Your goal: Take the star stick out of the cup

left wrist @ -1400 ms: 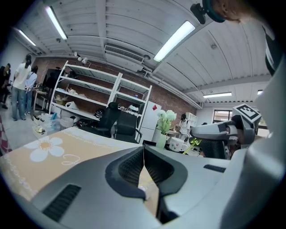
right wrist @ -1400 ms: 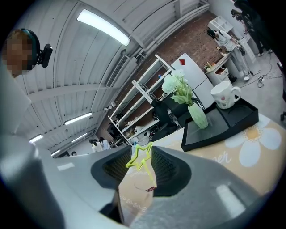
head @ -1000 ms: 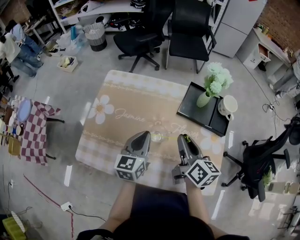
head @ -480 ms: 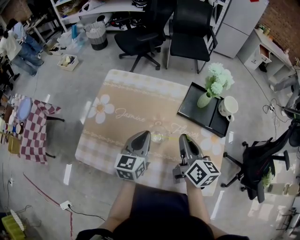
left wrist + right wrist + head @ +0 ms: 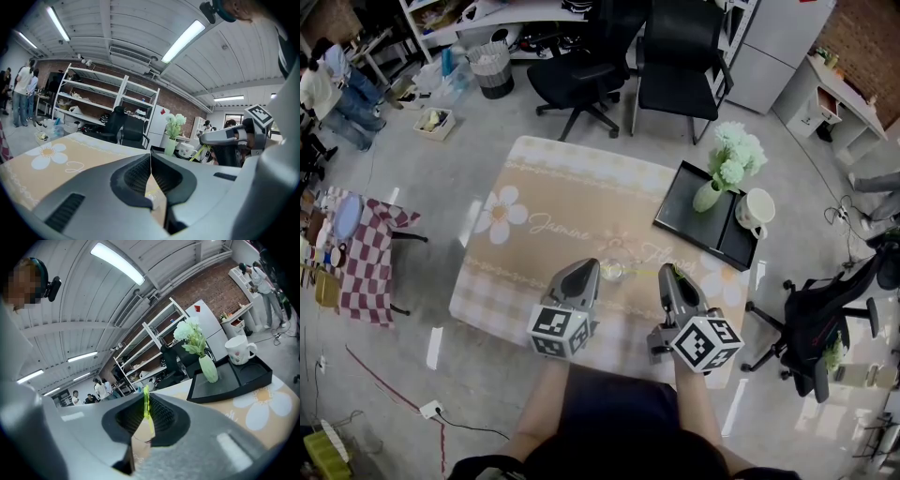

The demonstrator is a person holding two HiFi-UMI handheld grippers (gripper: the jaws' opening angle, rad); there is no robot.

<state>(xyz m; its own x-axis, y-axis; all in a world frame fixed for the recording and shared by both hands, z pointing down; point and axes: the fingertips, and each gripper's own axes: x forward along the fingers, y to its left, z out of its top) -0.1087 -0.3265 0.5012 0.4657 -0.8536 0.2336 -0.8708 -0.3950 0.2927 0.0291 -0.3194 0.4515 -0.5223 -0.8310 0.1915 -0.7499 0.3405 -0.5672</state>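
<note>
A small clear cup (image 5: 613, 273) stands near the front edge of the flower-print table (image 5: 553, 211). A thin yellow-green star stick (image 5: 146, 409) runs from the cup toward my right gripper (image 5: 668, 273), whose jaws are shut on it, with the stick upright between the ribbed pads. In the left gripper view the stick (image 5: 204, 151) hangs slanted below the right gripper (image 5: 220, 137). My left gripper (image 5: 589, 269) is shut, and its tips sit just left of the cup. Whether they touch the cup I cannot tell.
A black tray (image 5: 692, 234) at the table's right edge carries a green vase of white flowers (image 5: 724, 173) and a white mug (image 5: 757, 213). Black office chairs (image 5: 675, 66) stand beyond the table, another chair (image 5: 825, 314) is at the right, and a checkered cloth (image 5: 370, 258) is at the left.
</note>
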